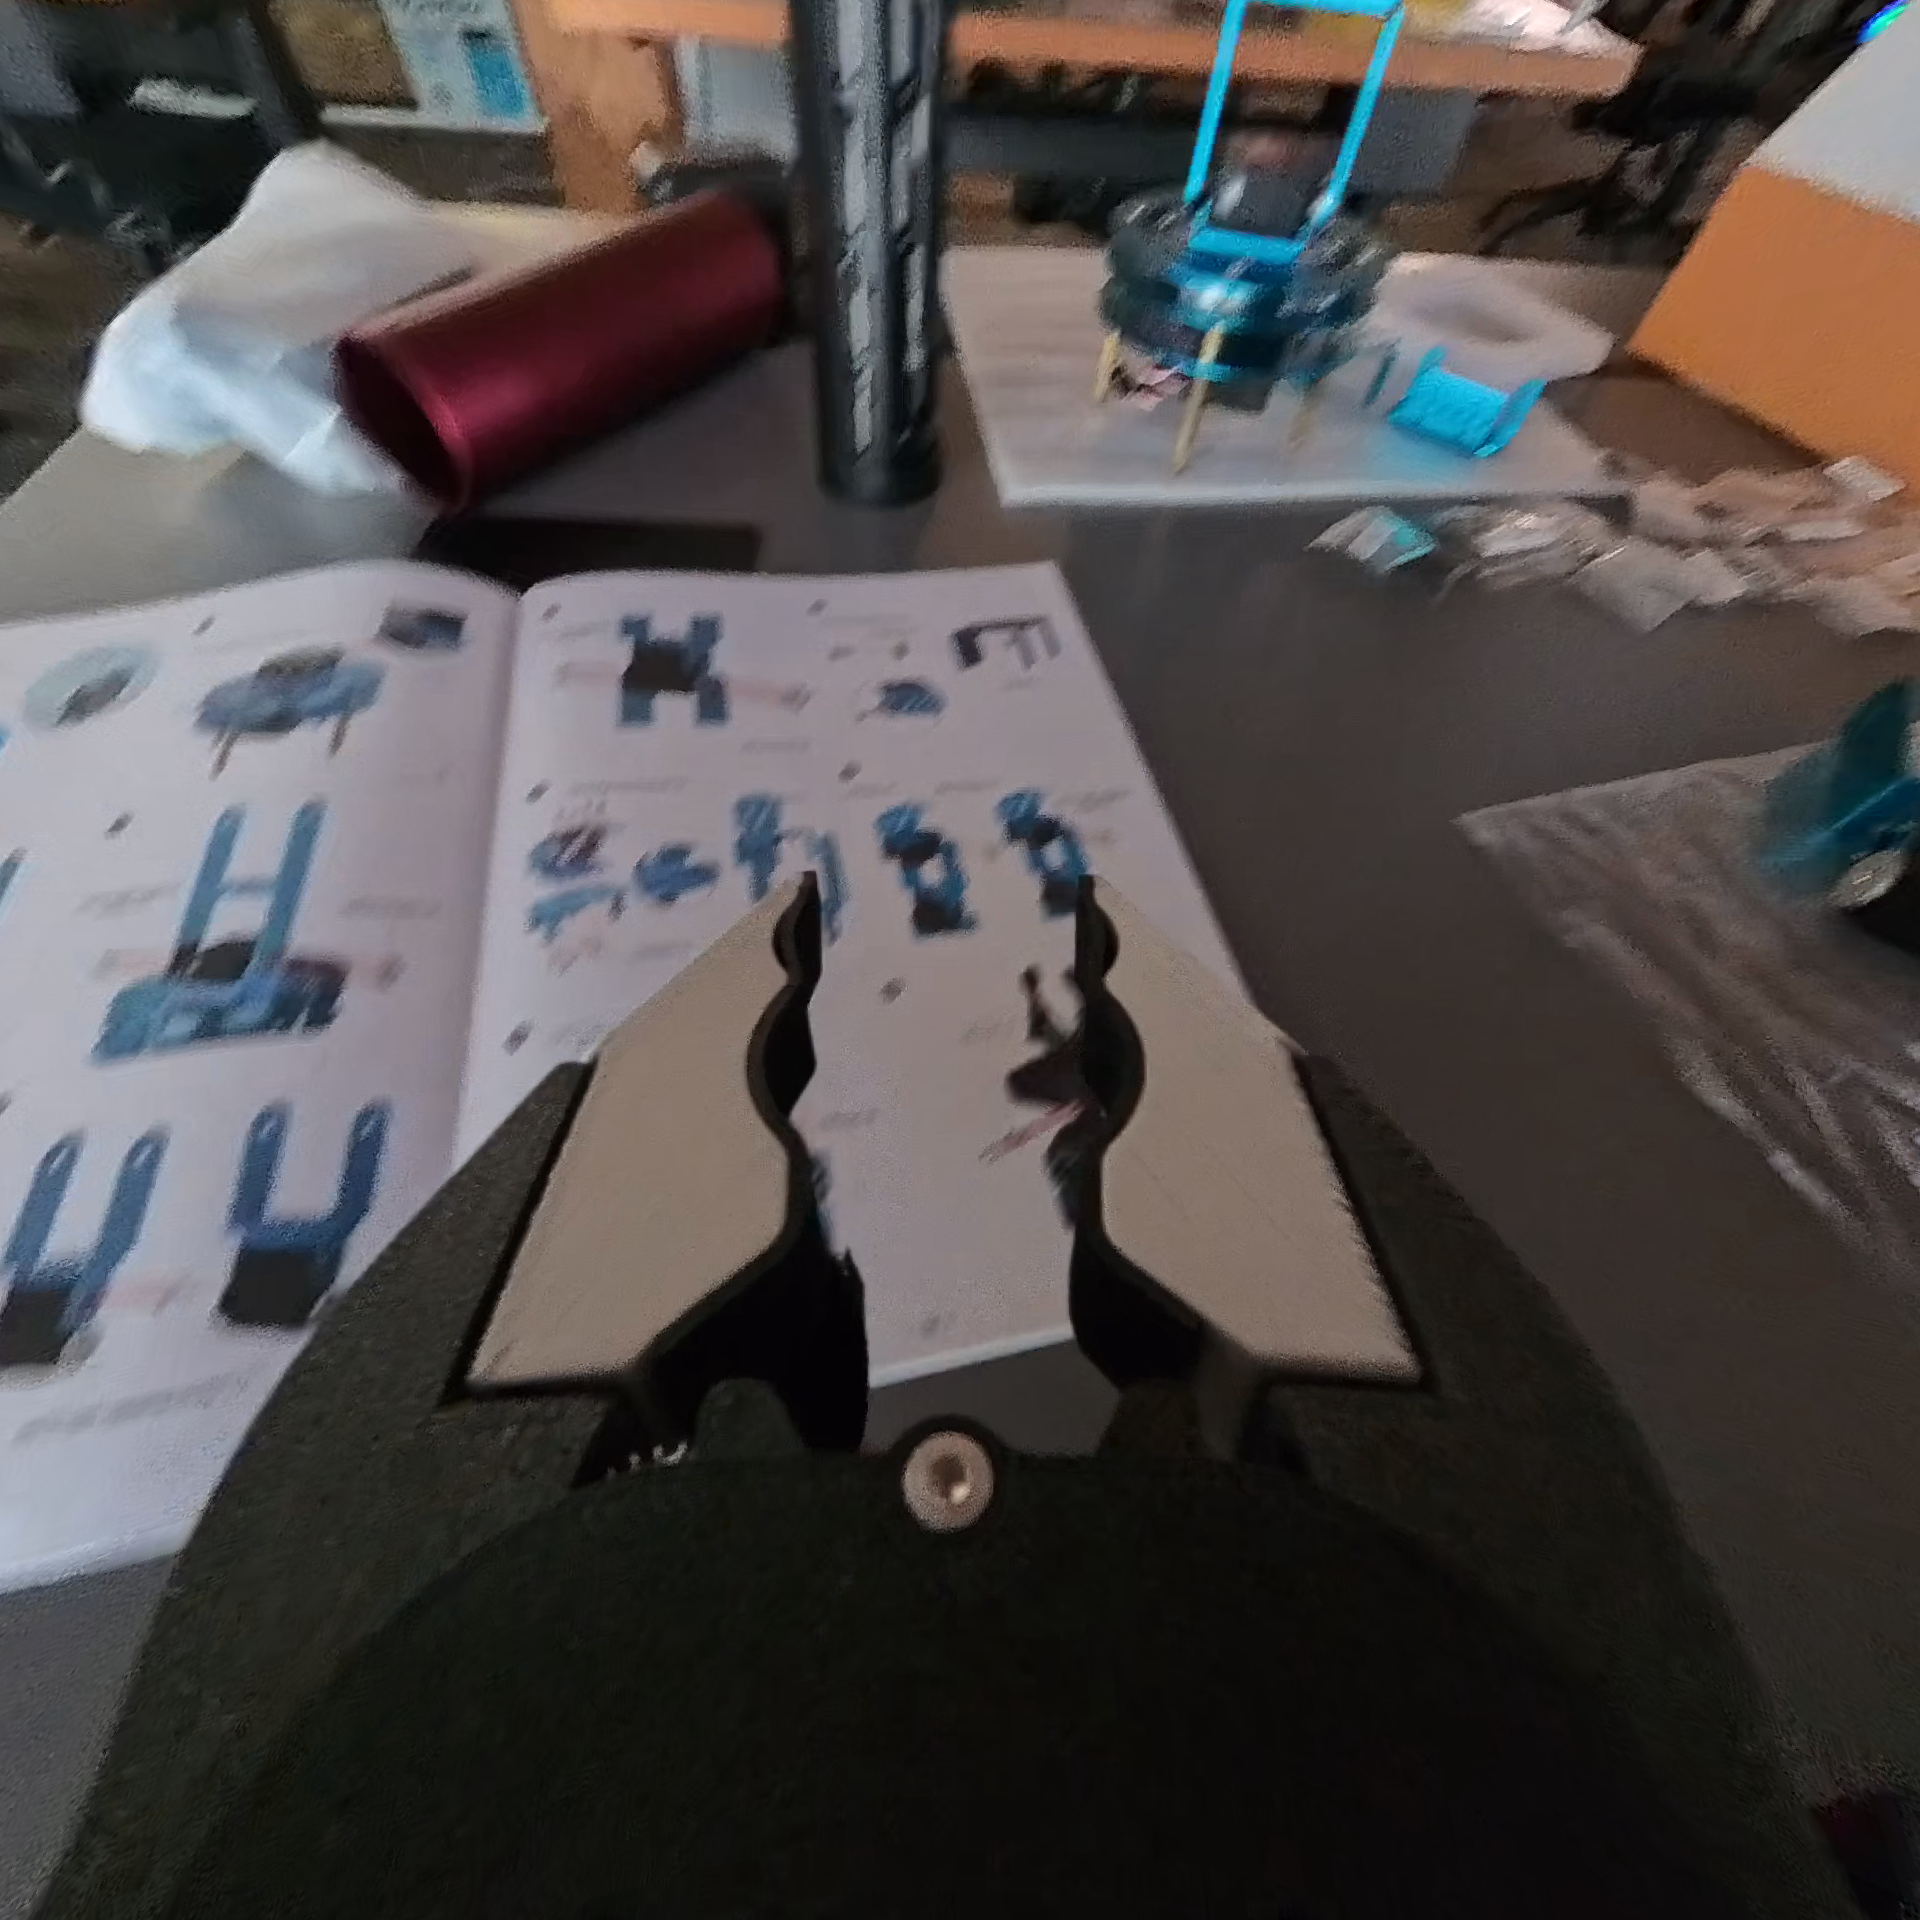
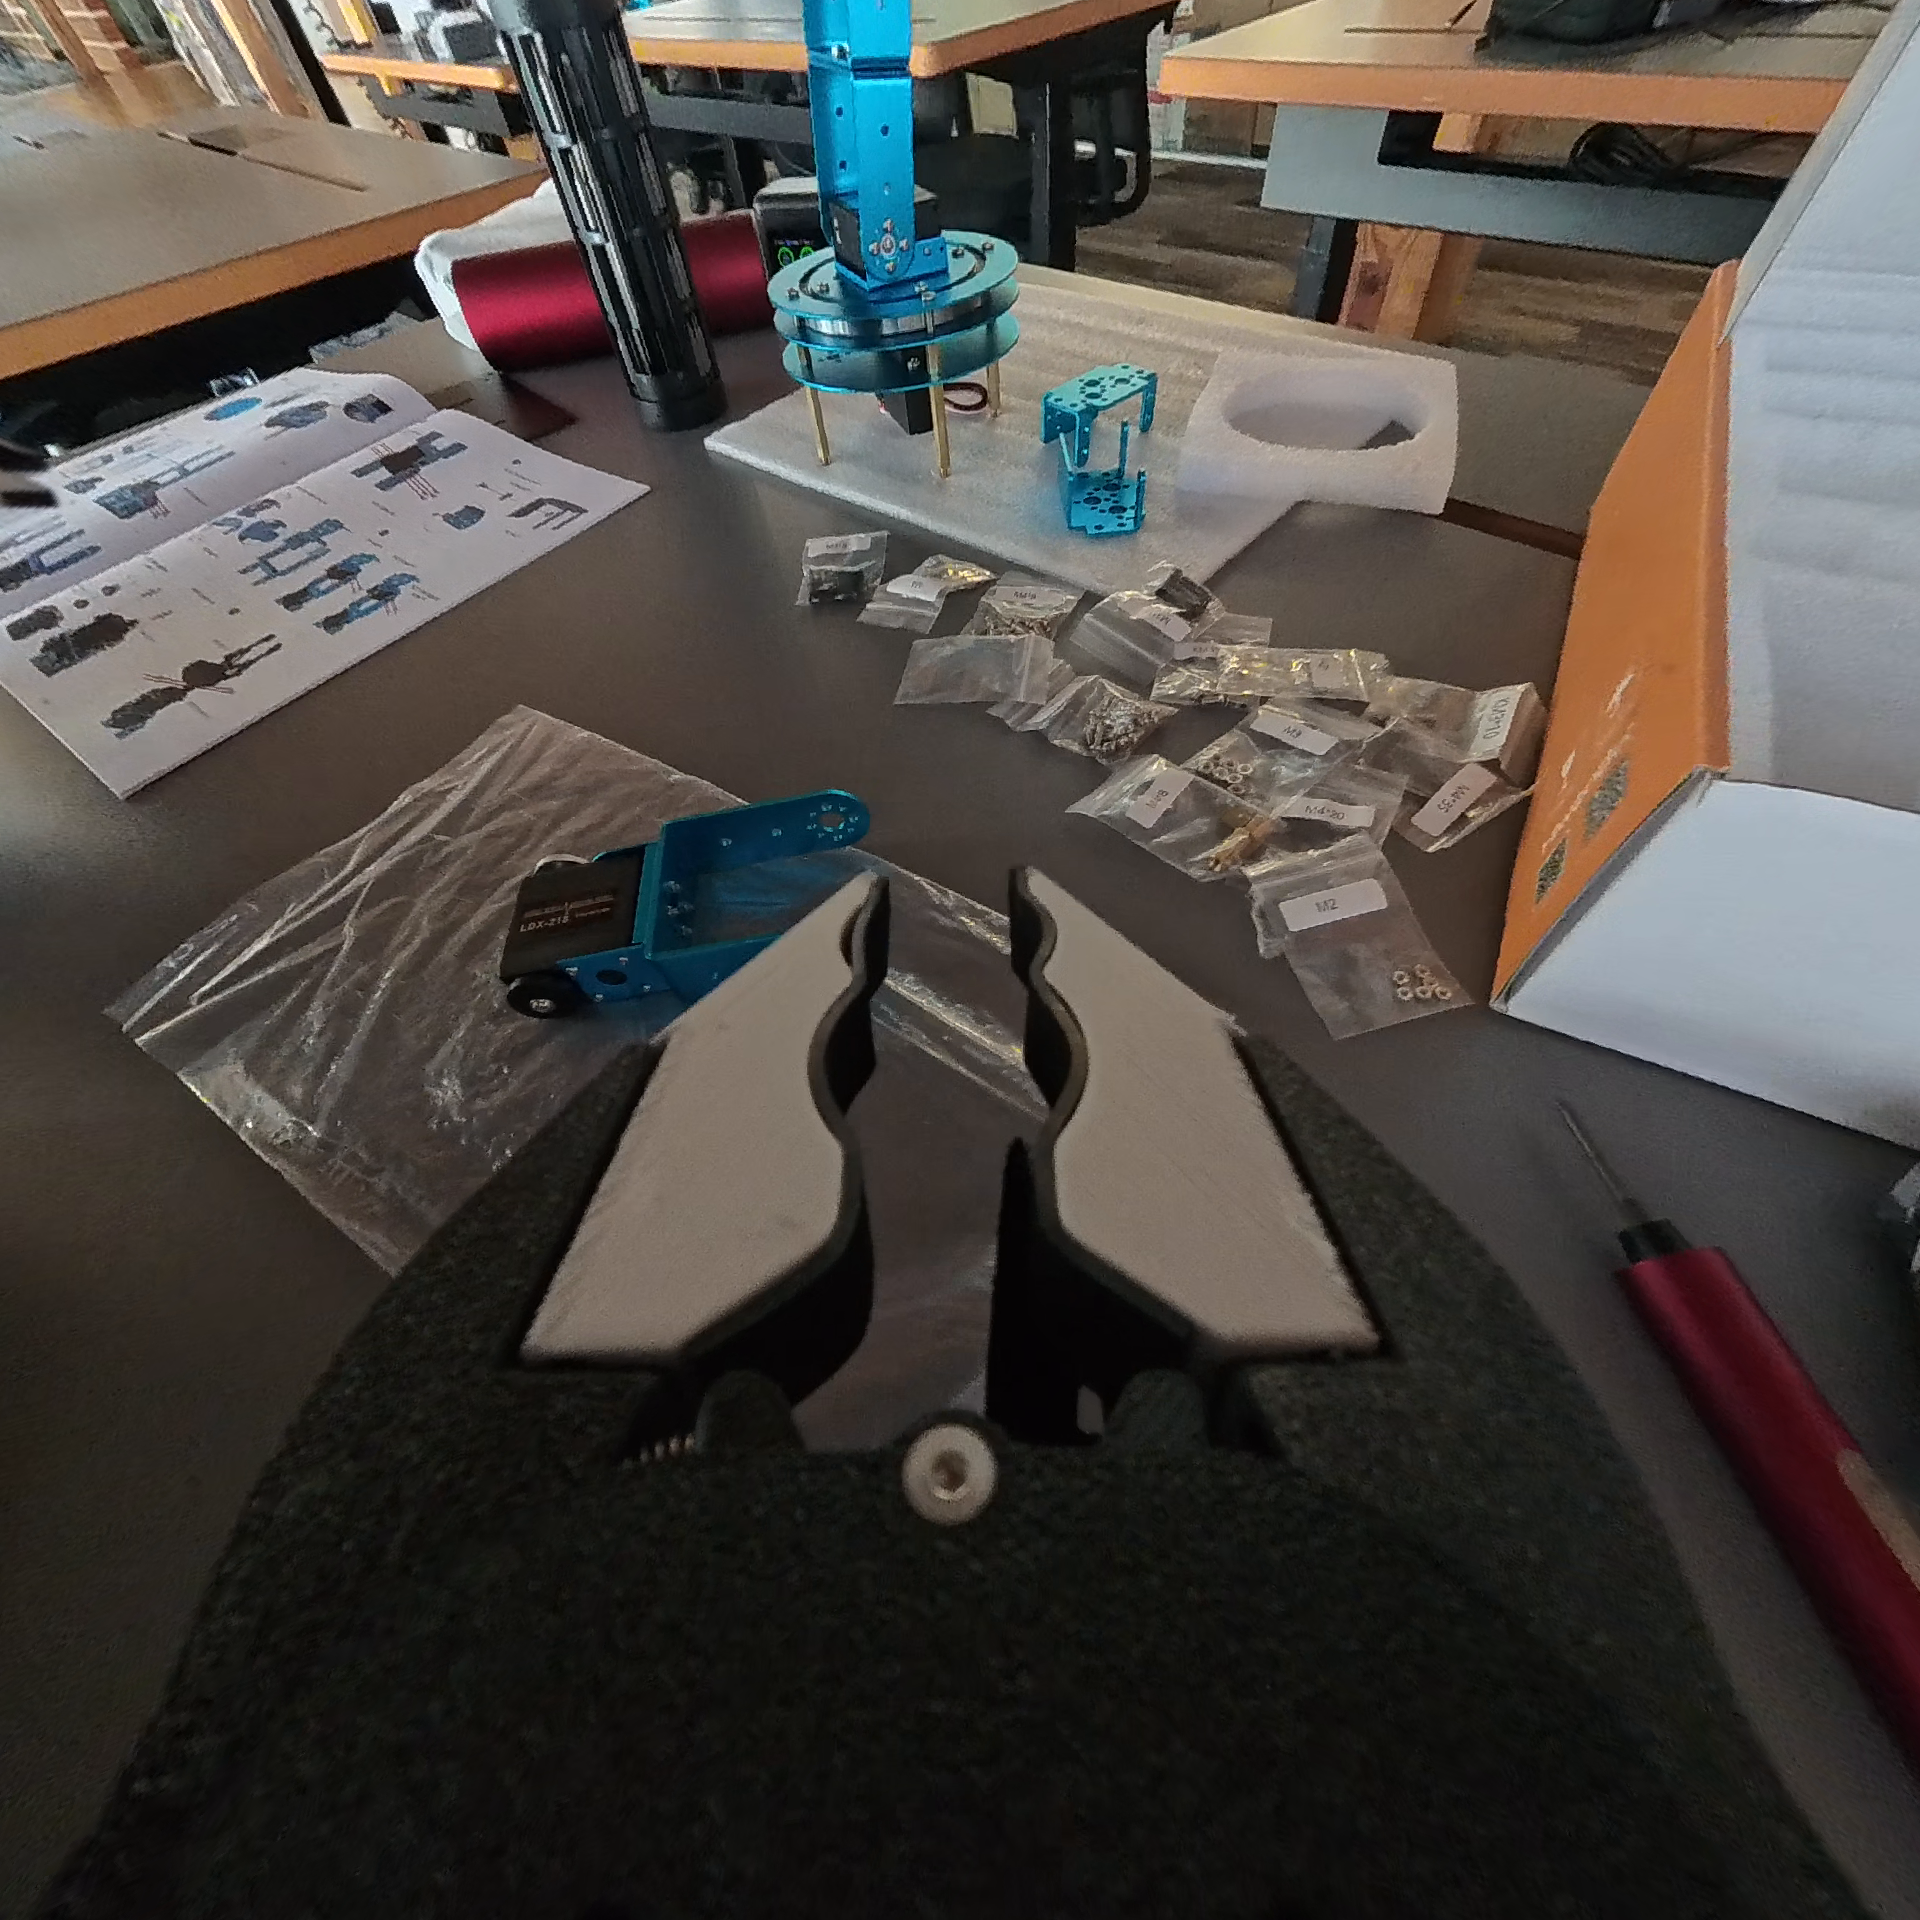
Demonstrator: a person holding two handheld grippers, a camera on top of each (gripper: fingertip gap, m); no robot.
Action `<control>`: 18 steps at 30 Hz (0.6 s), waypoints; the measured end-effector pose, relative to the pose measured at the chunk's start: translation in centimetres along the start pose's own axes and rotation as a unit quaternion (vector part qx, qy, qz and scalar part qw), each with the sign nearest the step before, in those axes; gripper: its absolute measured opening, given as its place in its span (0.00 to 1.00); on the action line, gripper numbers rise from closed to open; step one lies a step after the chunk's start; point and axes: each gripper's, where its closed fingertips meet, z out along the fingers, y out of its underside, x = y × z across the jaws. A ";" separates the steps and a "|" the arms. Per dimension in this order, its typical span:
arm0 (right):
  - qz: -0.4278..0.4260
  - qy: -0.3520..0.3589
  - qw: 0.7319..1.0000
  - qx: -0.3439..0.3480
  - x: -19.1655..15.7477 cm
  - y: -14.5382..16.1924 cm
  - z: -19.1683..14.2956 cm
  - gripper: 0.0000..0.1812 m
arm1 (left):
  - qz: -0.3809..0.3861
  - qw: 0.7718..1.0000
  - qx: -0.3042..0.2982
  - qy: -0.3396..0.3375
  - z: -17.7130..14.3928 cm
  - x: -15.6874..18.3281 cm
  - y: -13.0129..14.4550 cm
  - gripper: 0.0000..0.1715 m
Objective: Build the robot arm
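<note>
writing stands on several things, and its words are not repeated here. the small clear bags (image 2: 1226, 727) on the table each carry a white sticker with short print. the black motor block (image 2: 566, 914) on the plastic sheet has a label with light letters. the open booklet (image 2: 260, 582) has fine print beside its drawings - in the left view it is too blurred to read. the orange side of the box (image 2: 1621, 727) bears small marks, and the black tube (image 1: 873, 260) has pale print along it - also blurred.
</note>
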 end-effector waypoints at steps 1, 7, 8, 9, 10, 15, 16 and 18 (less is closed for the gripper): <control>0.001 -0.002 1.000 0.004 0.0 -0.1 -0.1 0.12 | 0.005 1.000 0.012 0.017 0.7 1.2 -1.1 0.28; -0.016 -0.015 1.000 0.016 0.1 -0.8 0.2 0.12 | 0.017 0.983 0.082 0.161 6.6 9.7 -10.2 0.33; -0.020 -0.020 0.999 0.019 0.0 -1.1 0.3 0.12 | 0.018 0.982 0.081 0.170 8.3 10.5 -11.6 0.35; -0.022 -0.028 0.999 0.024 -0.1 -1.4 0.4 0.12 | 0.023 0.982 0.079 0.169 10.3 11.0 -12.9 0.37; -0.023 -0.036 0.999 0.030 -0.4 -1.7 0.5 0.12 | 0.026 0.983 0.075 0.164 12.5 11.3 -13.9 0.39; -0.023 -0.071 0.996 0.052 -1.6 -2.4 0.8 0.12 | 0.020 0.990 0.080 0.113 23.5 11.5 -16.7 0.53; -0.022 -0.079 0.995 0.055 -1.9 -2.5 0.9 0.12 | 0.012 0.989 0.081 0.122 25.0 12.0 -16.9 0.55; -0.028 -0.084 0.995 0.046 -2.2 -2.3 1.2 0.12 | 0.005 0.986 0.106 0.131 26.9 12.4 -18.0 0.57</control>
